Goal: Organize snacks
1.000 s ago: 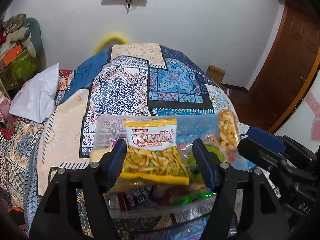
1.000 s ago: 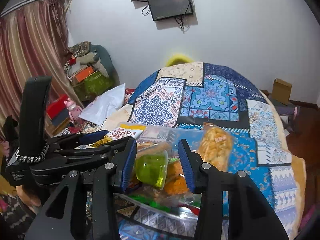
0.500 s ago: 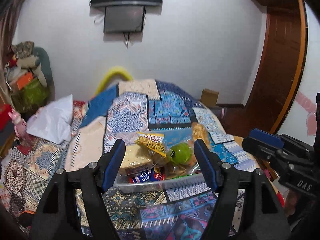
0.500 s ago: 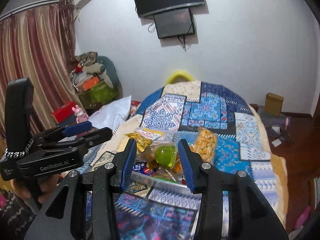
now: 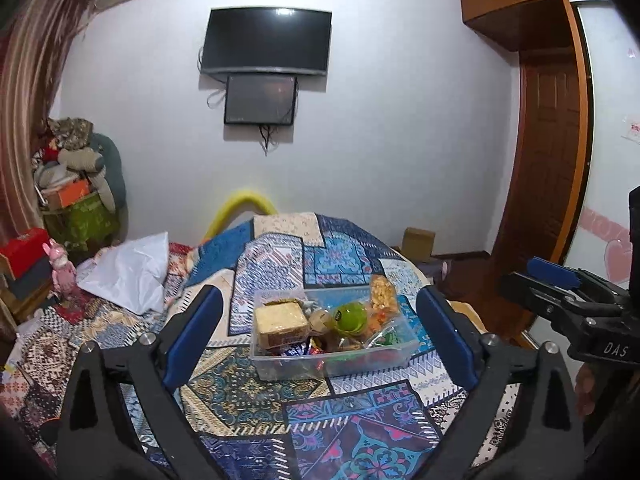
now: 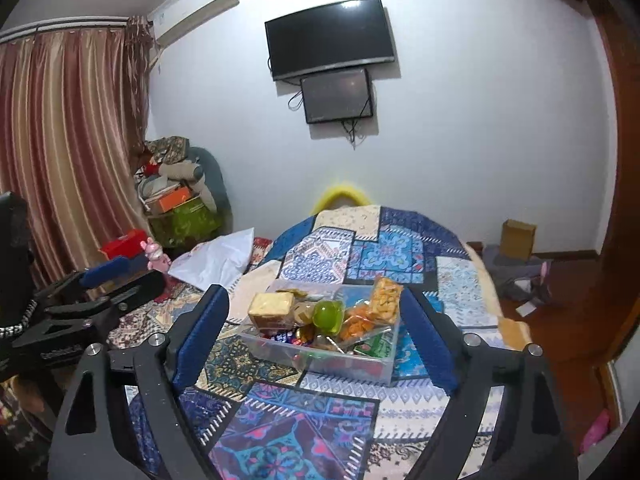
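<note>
One patchwork-print bedspread (image 5: 280, 392), flat and densely patterned in blue, cream and purple, covers the bed. On it sits a clear rectangular plastic bin (image 5: 332, 364) piled with snacks: a pale square cracker pack (image 5: 280, 322), a crinkly bag of orange puffed pieces (image 6: 386, 294) leaning on the far rim, a glossy green round jelly cup (image 5: 350, 316). The left gripper (image 5: 320, 336) and right gripper (image 6: 316, 328) have just spread their ribbed blue pads wide, nothing between them, both short of the bin.

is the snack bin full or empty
Full: the bin on the bed holds packets piled above its rim, with a green cup on top.
</note>
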`<state>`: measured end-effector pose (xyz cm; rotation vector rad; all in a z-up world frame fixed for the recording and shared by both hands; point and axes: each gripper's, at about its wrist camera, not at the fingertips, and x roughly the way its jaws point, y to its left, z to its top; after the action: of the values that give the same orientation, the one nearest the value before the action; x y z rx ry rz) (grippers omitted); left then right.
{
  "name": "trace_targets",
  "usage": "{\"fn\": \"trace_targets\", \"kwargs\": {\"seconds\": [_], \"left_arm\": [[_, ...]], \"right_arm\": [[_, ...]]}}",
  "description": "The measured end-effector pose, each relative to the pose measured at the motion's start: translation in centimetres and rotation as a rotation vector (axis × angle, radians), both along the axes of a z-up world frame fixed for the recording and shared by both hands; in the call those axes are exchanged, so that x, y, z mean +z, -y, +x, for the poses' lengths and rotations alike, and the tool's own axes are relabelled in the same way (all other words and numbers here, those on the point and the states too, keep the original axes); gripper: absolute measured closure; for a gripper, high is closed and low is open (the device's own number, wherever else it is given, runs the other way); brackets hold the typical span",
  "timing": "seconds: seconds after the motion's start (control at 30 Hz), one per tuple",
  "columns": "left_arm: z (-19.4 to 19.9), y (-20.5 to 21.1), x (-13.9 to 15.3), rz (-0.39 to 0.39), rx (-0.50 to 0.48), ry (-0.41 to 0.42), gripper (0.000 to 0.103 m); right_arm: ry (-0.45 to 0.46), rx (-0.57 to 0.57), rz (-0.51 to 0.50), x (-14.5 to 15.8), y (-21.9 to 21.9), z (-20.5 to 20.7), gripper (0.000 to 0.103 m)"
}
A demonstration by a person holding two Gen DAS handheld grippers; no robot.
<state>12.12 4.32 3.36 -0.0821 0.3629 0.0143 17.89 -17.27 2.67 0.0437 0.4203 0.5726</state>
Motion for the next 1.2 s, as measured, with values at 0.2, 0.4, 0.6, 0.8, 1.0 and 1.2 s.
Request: {"fn": "trace_targets", "kwargs": {"seconds": [0.2,0.4,0.6,0.8,1.0,1.2], "left_arm": [[-1.6,0.8,0.3,0.027,0.004,0.025,0.002],[-2.2,1.2,0.1,0.024,-0.001,0.022,0.002],[-2.4,1.4,-0.1,0.021,-0.001,0.015,0.002],[-2.5,1.3,-0.3,0.015,-0.002,0.011,0.002],[-2.5,1.2,-0.5,0.006,-0.006,0.006,0.002],[-2.4,1.3,-0.6,0.006,-0.005,0.0,0.002]], "right_arm": [[0.029,-0.019,-0.006,-0.1,0.3,-1.7,0.004],[0.022,-0.017,0.001,-0.5,0.5,-2.1,0.004],[0.02,-0.015,0.001,-0.6,0.6,-2.2,0.004],[0.02,-0.014,0.001,-0.8,0.7,-2.6,0.004],[0.019,-0.013,-0.001,-0.9,0.7,-2.8,0.004],[0.019,-0.013,-0.001,-0.9,0.7,-2.9,0.004]]}}
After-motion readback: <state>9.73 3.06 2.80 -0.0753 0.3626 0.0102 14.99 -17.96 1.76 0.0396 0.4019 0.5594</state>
